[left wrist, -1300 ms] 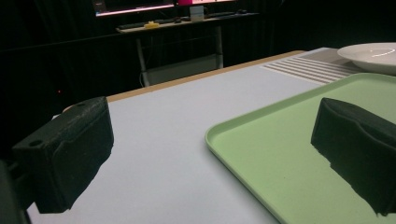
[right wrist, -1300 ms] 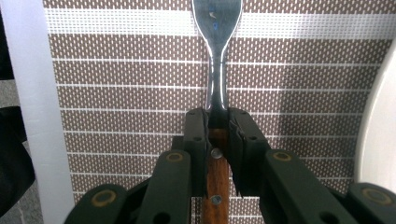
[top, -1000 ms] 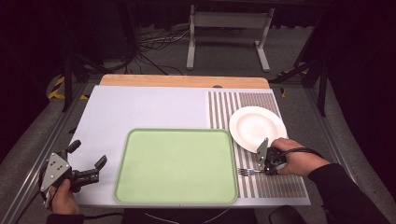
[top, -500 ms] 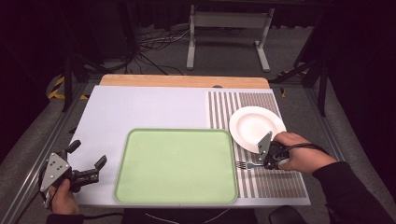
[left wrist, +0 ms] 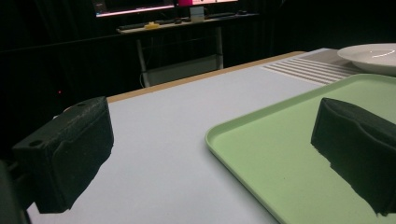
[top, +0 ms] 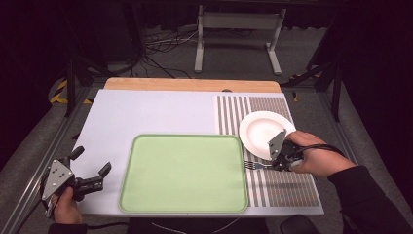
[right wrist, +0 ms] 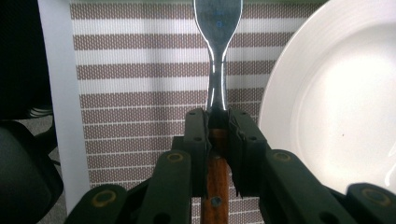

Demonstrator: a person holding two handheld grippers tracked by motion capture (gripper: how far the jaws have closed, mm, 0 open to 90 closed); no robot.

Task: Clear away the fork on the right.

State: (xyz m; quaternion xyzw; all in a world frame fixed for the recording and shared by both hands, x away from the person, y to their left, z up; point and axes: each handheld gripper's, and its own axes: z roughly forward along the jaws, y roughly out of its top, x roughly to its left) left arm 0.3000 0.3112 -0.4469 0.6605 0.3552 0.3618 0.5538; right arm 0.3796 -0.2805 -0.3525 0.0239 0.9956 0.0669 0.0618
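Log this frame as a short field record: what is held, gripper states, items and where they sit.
held item: metal fork with a brown wooden handle, clamped at the handle, tines pointing toward the tray
right gripper: shut on the fork, over the striped placemat
left gripper: open, nothing between its fingers, at the near left corner of the table
tray: pale green rectangular plastic tray, nothing on it
plate: round white plate on the placemat, beside the right gripper
surface: light grey tabletop
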